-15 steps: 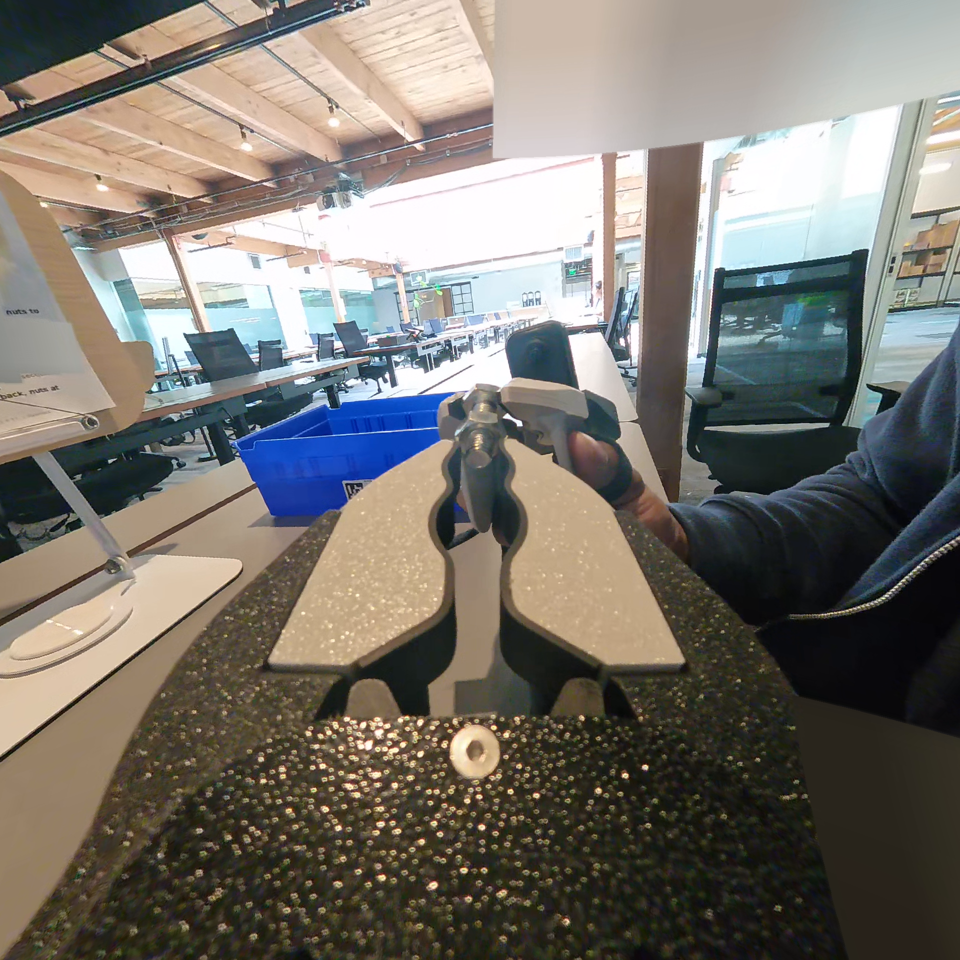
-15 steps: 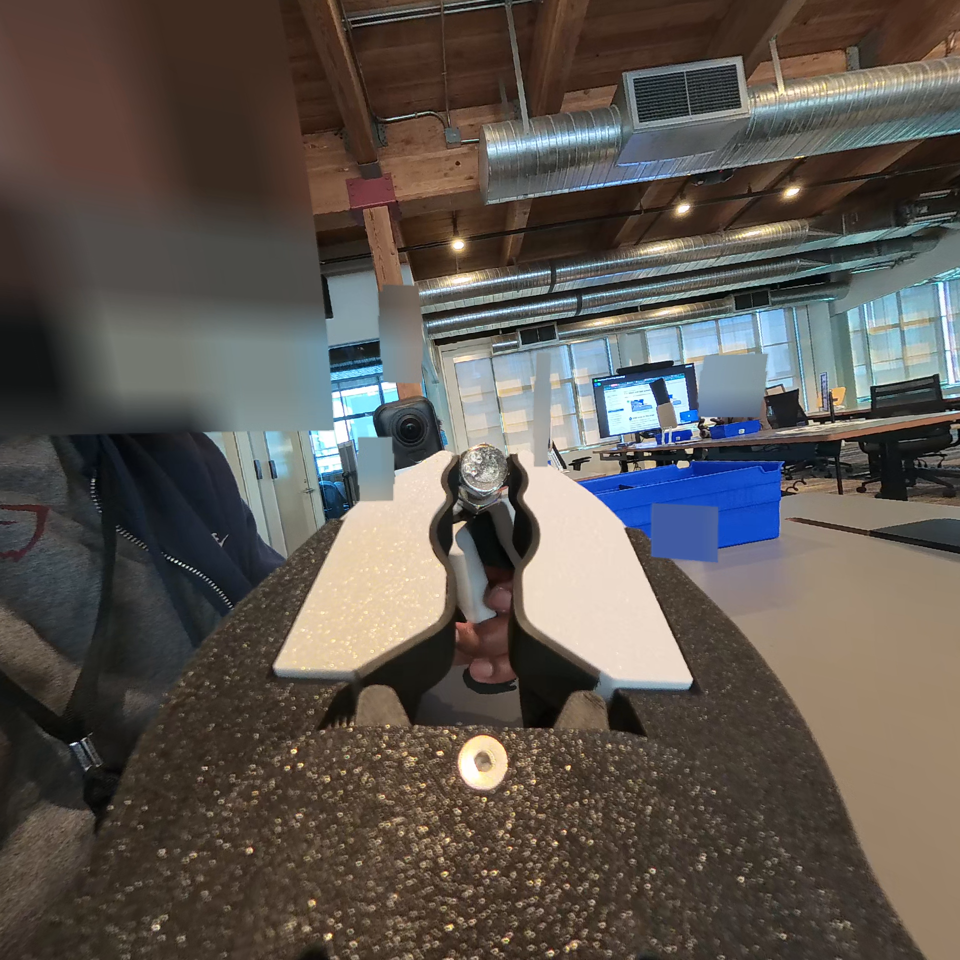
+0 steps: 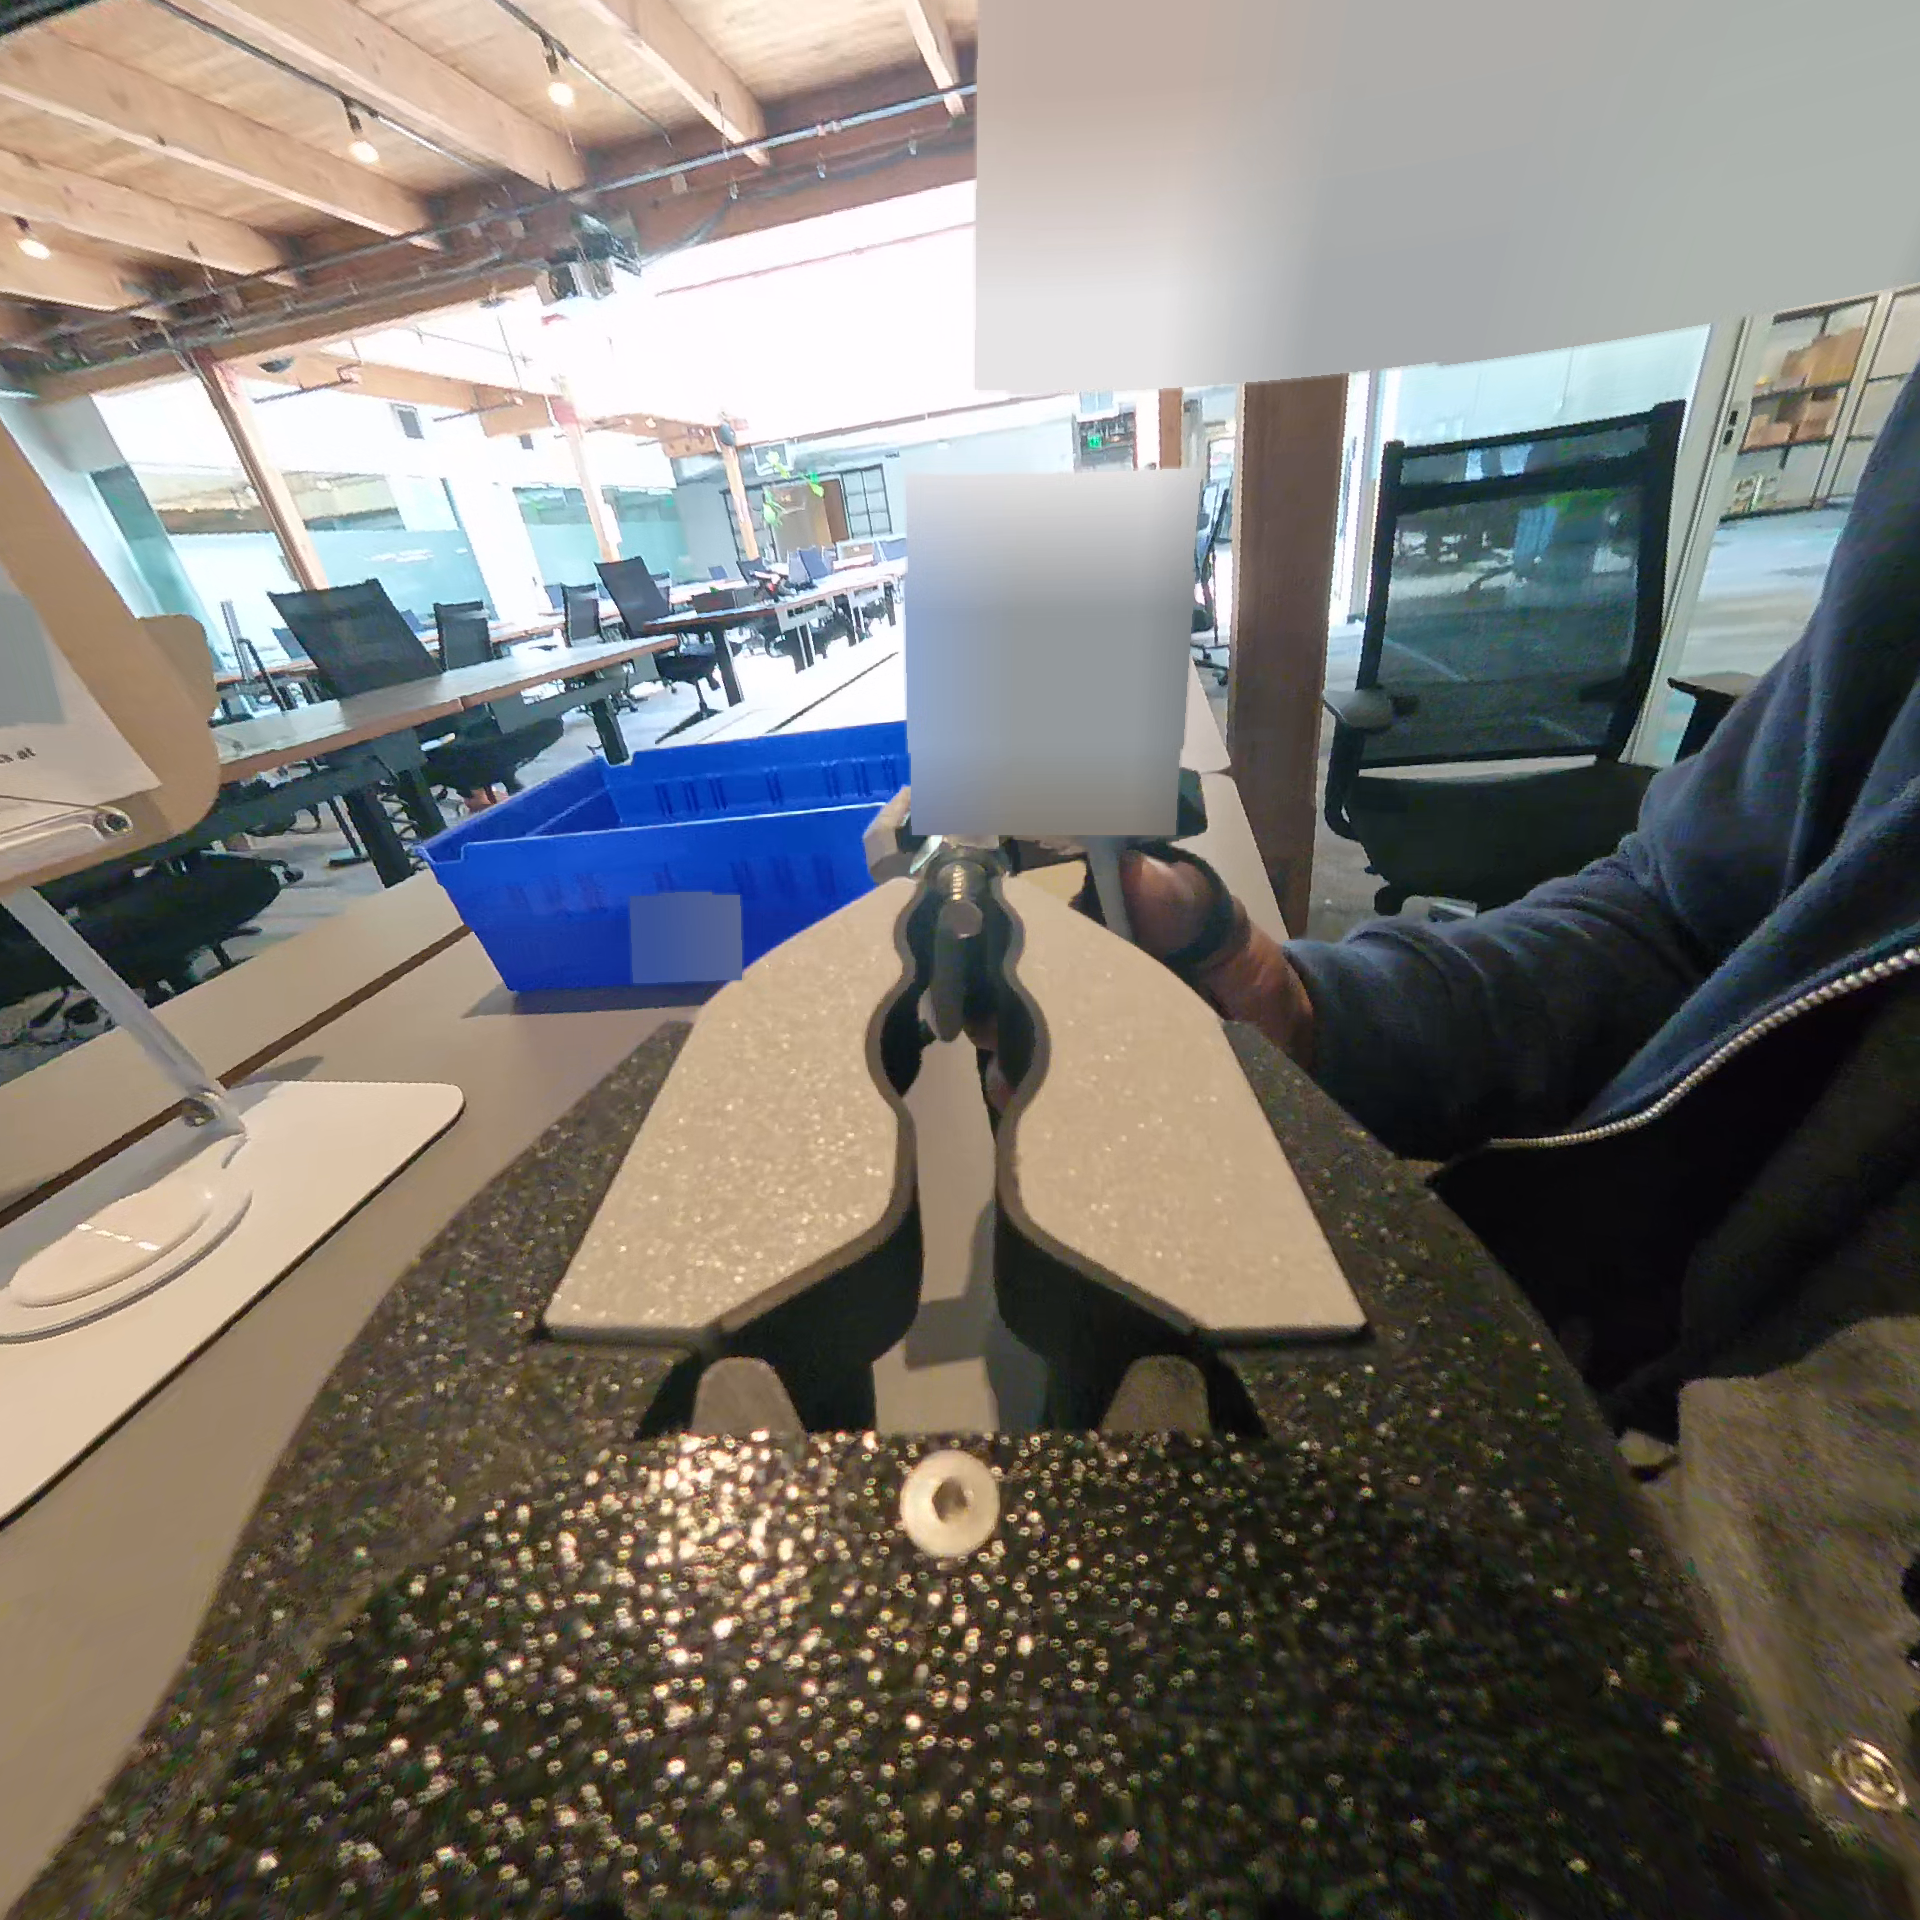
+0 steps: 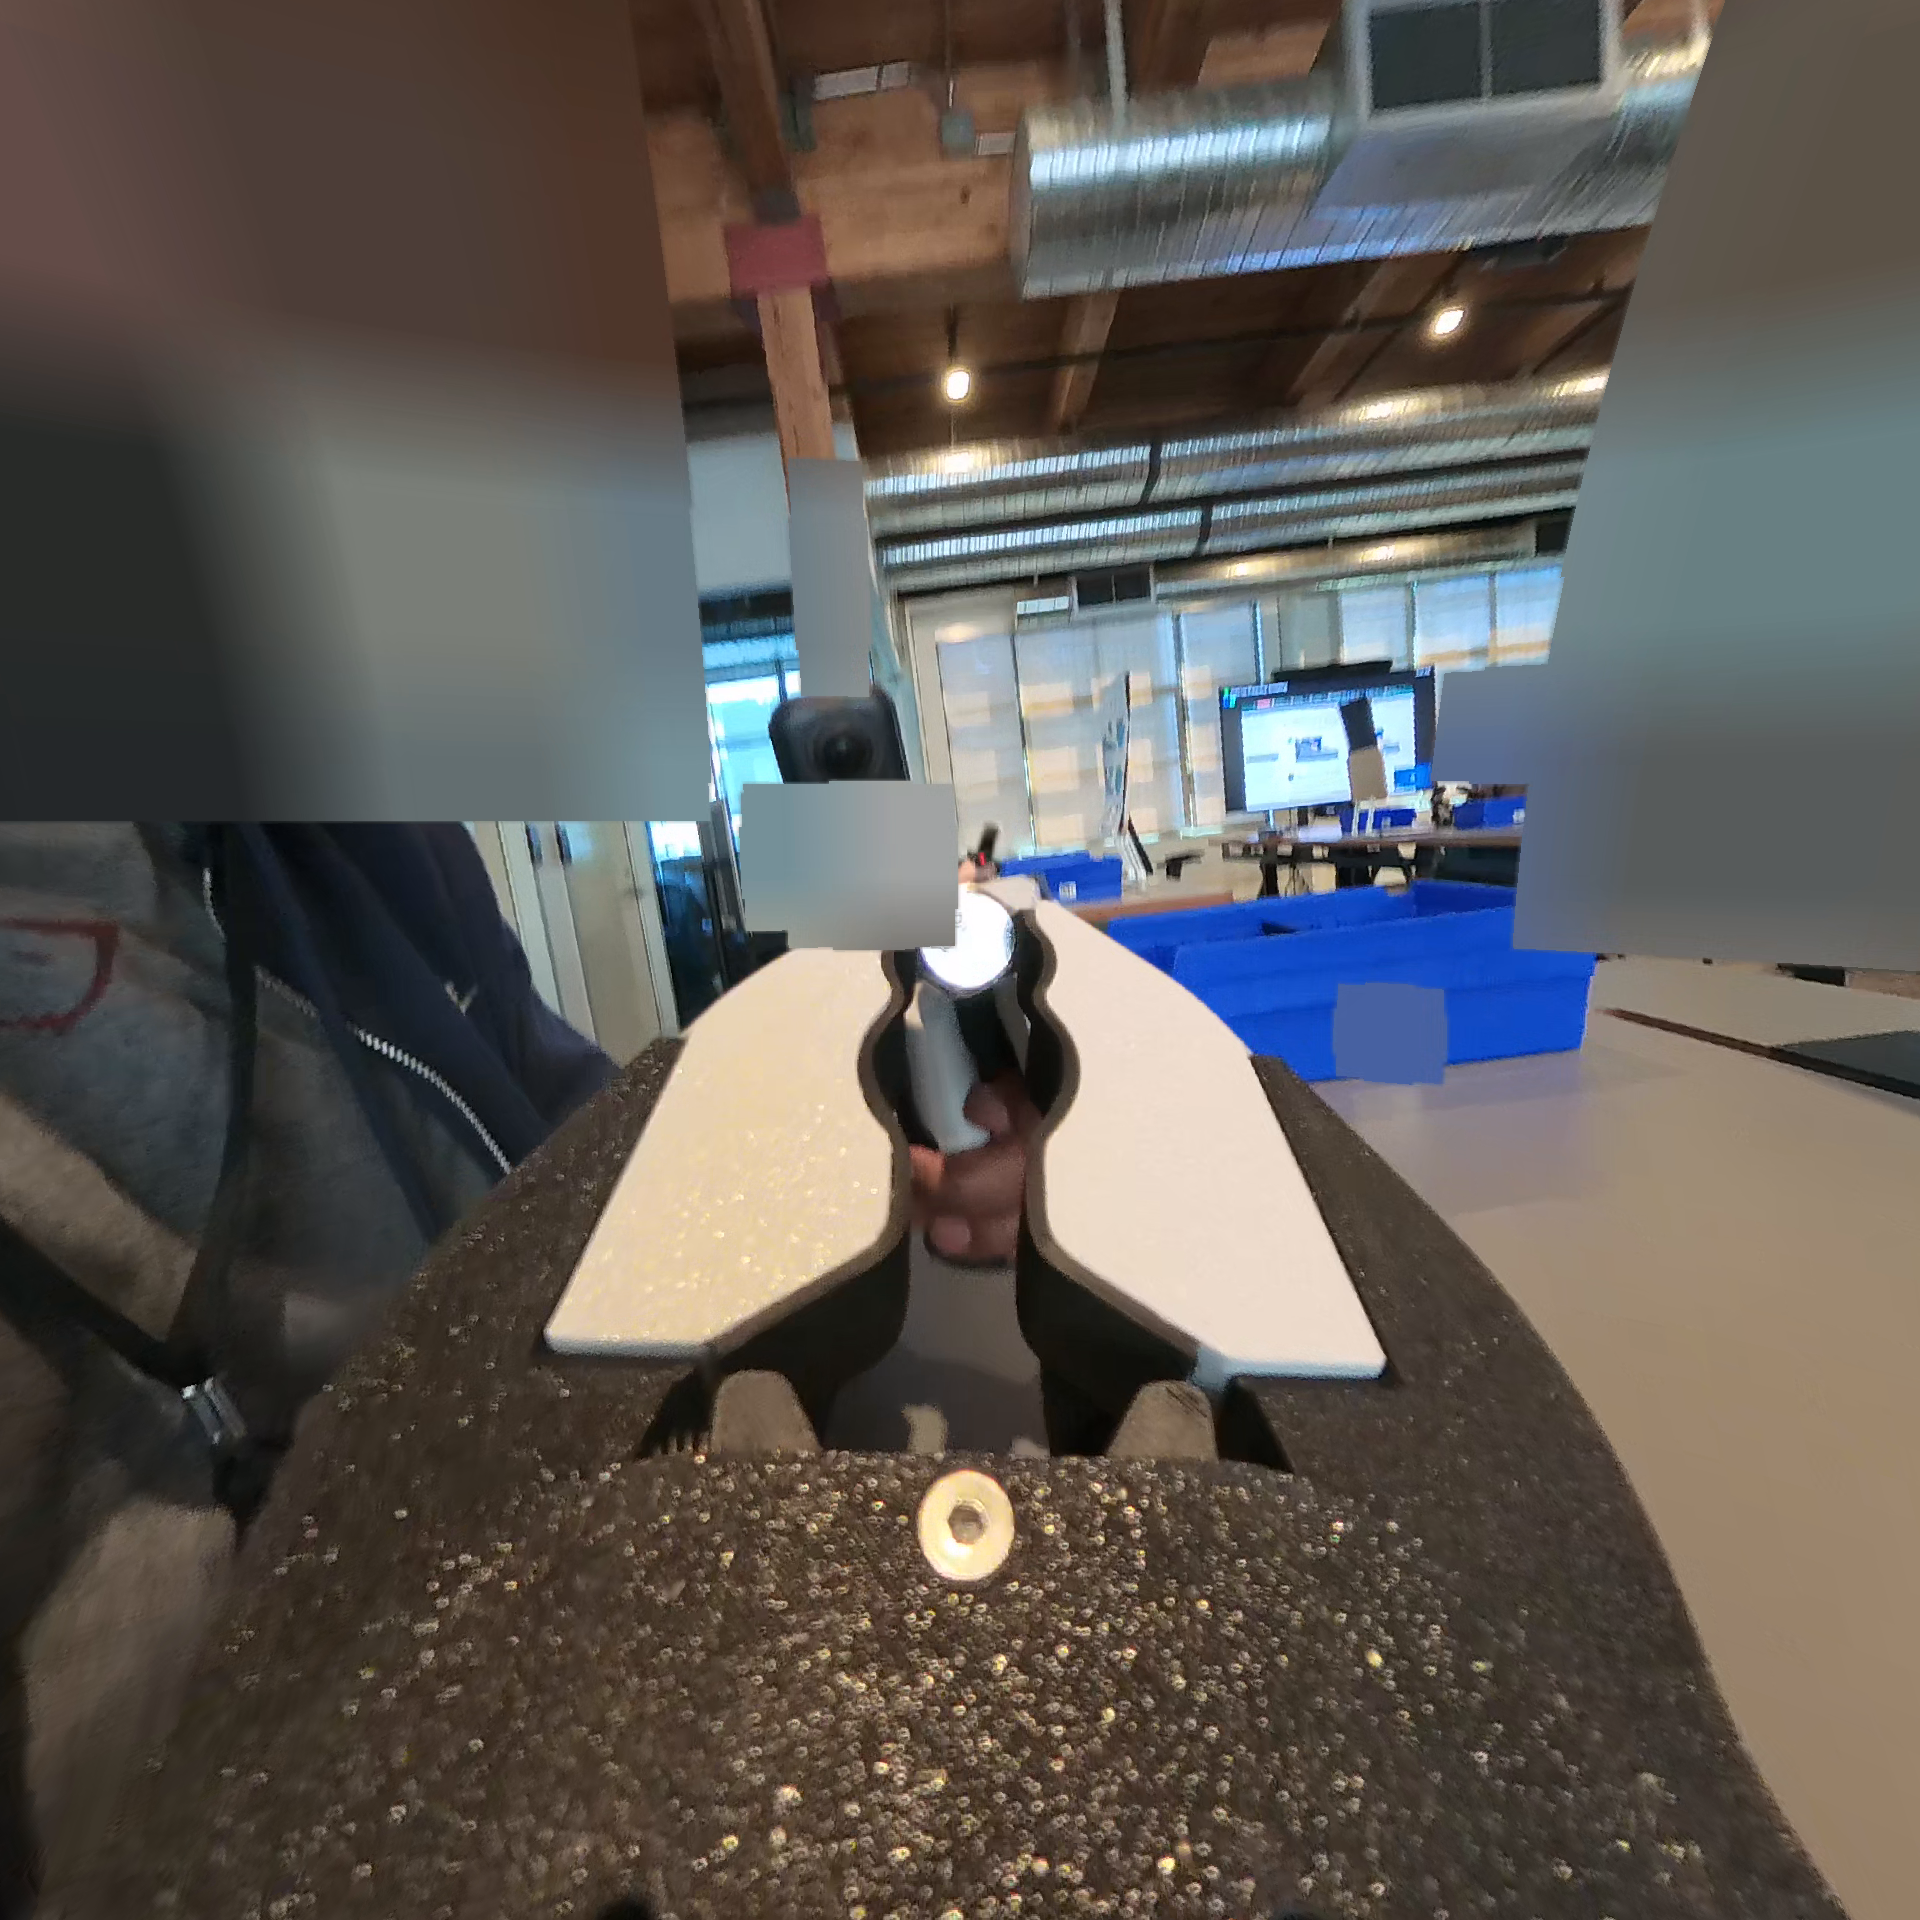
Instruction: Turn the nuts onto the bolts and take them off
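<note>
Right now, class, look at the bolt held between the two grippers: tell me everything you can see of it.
The bolt is shiny silver metal with a threaded shank. The left gripper clamps it near the fingertips, held in the air above the grey table. In the right wrist view its bright round end faces the camera, gripped by the right gripper. A blur patch hides part of it.

silver threaded bolt [image 3: 954, 940] held off the table, shiny round end [image 4: 971, 954] seen end-on
</note>
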Demonstrator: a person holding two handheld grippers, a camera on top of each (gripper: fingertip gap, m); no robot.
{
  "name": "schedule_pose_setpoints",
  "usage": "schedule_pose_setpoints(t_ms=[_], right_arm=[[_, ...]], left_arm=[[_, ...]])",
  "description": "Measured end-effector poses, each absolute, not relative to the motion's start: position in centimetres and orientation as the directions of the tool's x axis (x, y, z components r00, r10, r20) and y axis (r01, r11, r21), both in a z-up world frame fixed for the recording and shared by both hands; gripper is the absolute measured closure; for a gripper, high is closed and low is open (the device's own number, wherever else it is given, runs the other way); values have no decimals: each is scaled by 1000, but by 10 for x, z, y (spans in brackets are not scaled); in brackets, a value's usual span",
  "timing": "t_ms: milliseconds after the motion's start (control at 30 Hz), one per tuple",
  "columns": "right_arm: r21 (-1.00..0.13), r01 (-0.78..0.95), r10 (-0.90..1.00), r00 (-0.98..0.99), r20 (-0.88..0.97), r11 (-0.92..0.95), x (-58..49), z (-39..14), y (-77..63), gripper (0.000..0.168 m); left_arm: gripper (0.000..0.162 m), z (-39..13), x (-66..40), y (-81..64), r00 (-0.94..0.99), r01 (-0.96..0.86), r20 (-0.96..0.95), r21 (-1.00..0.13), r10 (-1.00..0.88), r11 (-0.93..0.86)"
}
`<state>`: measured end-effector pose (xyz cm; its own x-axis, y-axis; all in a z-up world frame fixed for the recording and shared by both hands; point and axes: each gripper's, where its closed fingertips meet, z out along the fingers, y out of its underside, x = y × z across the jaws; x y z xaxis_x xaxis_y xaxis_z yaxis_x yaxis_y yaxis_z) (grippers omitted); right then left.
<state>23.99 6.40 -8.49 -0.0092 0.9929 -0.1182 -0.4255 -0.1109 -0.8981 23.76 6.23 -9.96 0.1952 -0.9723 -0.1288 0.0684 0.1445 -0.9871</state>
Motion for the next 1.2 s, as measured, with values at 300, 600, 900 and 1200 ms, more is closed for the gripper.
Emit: schedule_pose_setpoints(t_ms=[300,600,900,1200], right_arm=[[-942,-324,996,-34,-78,-85,237,-93,60,151],[-970,-234,997,-49,-55,-66,232,-102,56,149],[-973,-220,997,-49,-60,-70,231,-104,57,150],[-974,-223,999,-14,-37,-39,231,-103,58,151]], left_arm=[[153,-102,234,59,159,-3,-128,-992,-979,129],[153,-108,234,56,123,-62,-139,-989,-983,132],[153,-110,232,57,127,-88,-163,-984,-978,153],[153,-110,232,58,140,-88,-166,-984,-976,155]])
